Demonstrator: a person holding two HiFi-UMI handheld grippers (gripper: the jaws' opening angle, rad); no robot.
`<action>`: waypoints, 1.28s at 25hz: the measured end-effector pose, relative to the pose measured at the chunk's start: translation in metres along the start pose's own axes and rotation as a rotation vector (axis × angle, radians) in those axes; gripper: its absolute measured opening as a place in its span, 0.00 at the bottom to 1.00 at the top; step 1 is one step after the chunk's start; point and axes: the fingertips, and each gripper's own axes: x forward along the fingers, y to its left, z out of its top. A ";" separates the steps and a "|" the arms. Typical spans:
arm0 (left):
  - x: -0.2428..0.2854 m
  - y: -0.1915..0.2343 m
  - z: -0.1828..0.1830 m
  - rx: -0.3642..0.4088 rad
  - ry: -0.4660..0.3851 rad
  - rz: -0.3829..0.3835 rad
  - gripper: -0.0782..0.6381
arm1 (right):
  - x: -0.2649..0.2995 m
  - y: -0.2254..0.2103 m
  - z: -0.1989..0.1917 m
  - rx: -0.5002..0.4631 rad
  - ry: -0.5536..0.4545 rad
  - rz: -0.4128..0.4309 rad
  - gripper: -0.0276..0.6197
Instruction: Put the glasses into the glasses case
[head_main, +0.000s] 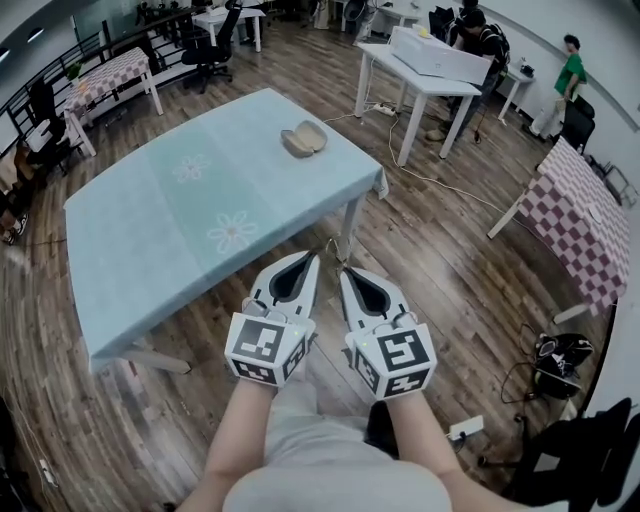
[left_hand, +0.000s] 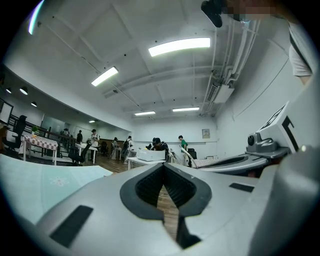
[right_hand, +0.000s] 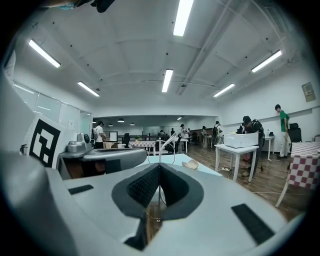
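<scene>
Over open wooden floor (head_main: 450, 260), just off the near edge of the one blue flower table (head_main: 150, 240), with free room on every side: two claws side by side, the left gripper (left_hand: 163, 167) pinched shut on nothing, the right gripper (right_hand: 159, 167) pinched shut on one pair of thin wire glasses (right_hand: 159, 150), sticking up from its tips. Farther out, on the table's far end close to its edge and well apart from both claws: one tan glasses case (head_main: 303, 138), lying open. Past that, more bare floor and two checked tables (head_main: 585, 215).
</scene>
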 end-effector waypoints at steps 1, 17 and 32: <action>0.006 0.004 0.001 0.000 0.000 -0.005 0.12 | 0.005 -0.004 0.001 0.002 0.000 -0.006 0.06; 0.085 0.084 0.002 -0.009 0.001 -0.019 0.12 | 0.109 -0.041 0.019 0.025 0.001 -0.004 0.06; 0.152 0.165 -0.001 -0.012 0.010 -0.050 0.12 | 0.214 -0.066 0.030 0.001 0.018 -0.025 0.06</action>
